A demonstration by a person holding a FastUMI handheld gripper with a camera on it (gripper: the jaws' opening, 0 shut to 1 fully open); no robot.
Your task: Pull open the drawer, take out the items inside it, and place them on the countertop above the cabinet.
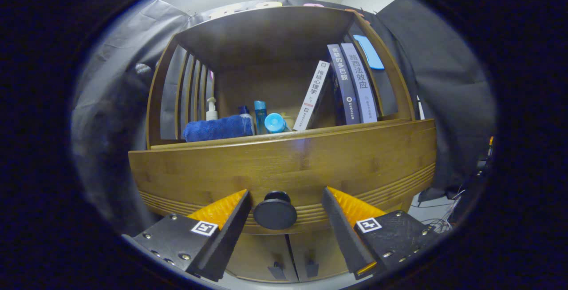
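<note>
Wood: the drawer has a brown wooden front, and it looks pushed in, flush under the countertop.
Knob: a round dark knob sits low on the drawer front, right between the two fingers.
Gripper: the gripper has its fingers apart, one on each side of the knob. Neither finger presses on it; there is a small gap on both sides.
Inside the drawer: I cannot see in, so I cannot tell what is in there, or if anything is.
Countertop: a rolled blue towel, a white pump bottle, some blue bottles and a few books stand on it, under the shelf roof.
Below: two small cabinet doors with dark handles are shut.
How far along: this fits two stories. The drawer may be waiting to be pulled open, with its things inside. Or it may be shut again after the things went up on top, since there are things on the countertop. The picture does not say which.
Ready for: the fingers are lined up to close on the knob.
</note>
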